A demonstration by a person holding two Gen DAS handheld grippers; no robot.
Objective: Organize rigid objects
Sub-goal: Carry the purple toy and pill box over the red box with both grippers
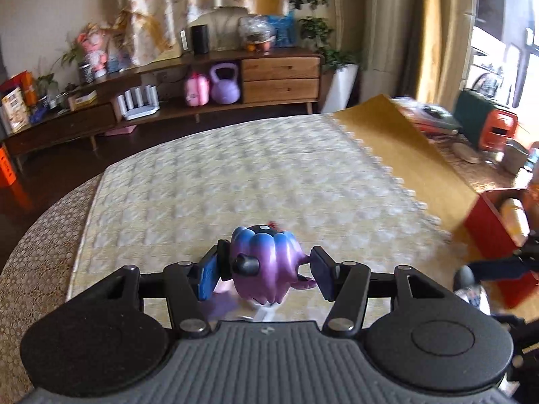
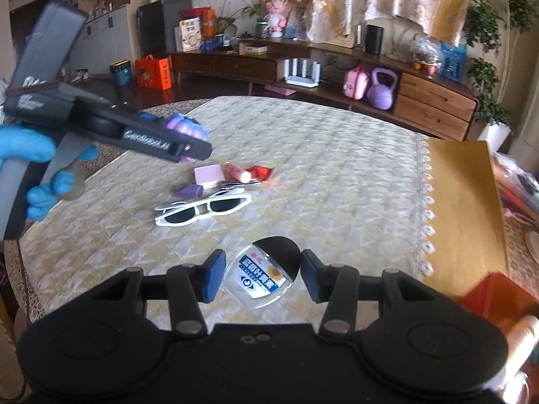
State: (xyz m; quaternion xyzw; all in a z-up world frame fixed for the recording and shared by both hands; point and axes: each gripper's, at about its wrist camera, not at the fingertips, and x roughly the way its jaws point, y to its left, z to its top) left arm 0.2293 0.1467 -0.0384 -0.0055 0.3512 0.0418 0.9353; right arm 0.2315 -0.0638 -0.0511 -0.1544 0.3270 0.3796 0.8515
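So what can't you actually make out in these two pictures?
- Purple toy, left view: its underside sits behind the left tongs body; whether both pads touch it is unclear.
- Red box, both views: cut off by the frame edge, contents mostly unseen.
- Round tin, right view: the right tongs cover its lower rim.
- Small items behind the sunglasses: too small to identify.

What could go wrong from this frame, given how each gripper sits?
1. The purple figurine looks loosely held in the left gripper: its right pad shows a gap, so it may slip.
2. The right gripper straddles the round bottle with its jaws open; closing could squirt it sideways.
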